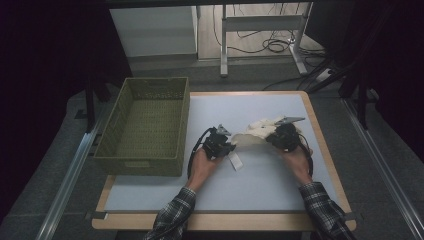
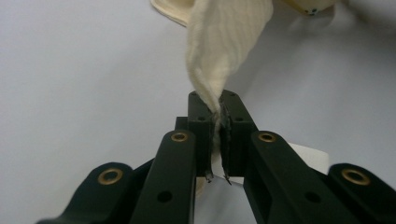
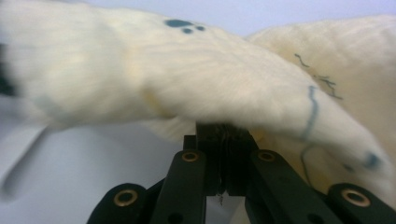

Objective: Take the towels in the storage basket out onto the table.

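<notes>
White tabletop (image 1: pixel 260 175) with a green basket (image 1: pixel 142 127) at nine o'clock: left gripper (image 1: pixel 226 141) and right gripper (image 1: pixel 274 136) each pinch the cream cloth (image 1: pixel 255 132) at centre, grasp done, folding or binning judged still ahead.

1. Right gripper (image 3: pixel 223 135): two black jaws pressed together on a fold of fabric
2. Cream fleecy cloth with dark blue-green markings (image 3: pixel 196 79), draped across the jaws
3. Pale grey tabletop (image 3: pixel 107 158) beneath
</notes>
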